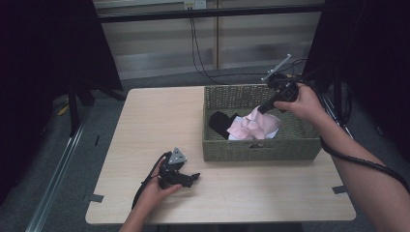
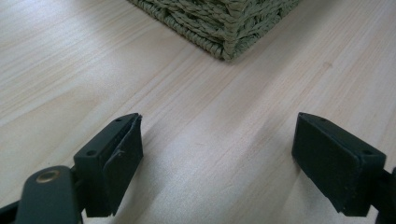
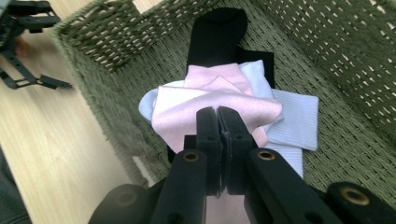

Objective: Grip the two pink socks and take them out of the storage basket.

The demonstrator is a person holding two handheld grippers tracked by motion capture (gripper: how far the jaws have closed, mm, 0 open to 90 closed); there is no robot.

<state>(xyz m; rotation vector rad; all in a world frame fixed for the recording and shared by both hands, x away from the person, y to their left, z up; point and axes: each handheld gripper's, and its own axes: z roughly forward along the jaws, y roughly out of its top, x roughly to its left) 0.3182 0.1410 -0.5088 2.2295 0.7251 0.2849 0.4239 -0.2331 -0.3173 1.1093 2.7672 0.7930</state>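
Observation:
A green woven basket (image 1: 261, 151) stands on the right half of the table and holds a pile of cloths. My right gripper (image 1: 262, 109) reaches down into it, shut on a pink cloth (image 1: 254, 124) that hangs bunched from its tips. Seen from the right gripper view, the jaws of the right gripper (image 3: 218, 112) are pressed together over the pink cloth (image 3: 187, 109). Beneath it lie a black sock (image 3: 217, 35) and a pale blue cloth (image 3: 294, 122). My left gripper (image 1: 192, 178) rests low on the table in front of the basket. It stands open (image 2: 219, 135) with only bare wood between its fingers.
The light wooden table (image 1: 154, 121) has free room left of the basket. A corner of the basket (image 2: 224, 23) lies just ahead of my left gripper. Cables (image 1: 198, 53) hang behind the table, and dark stands flank both sides.

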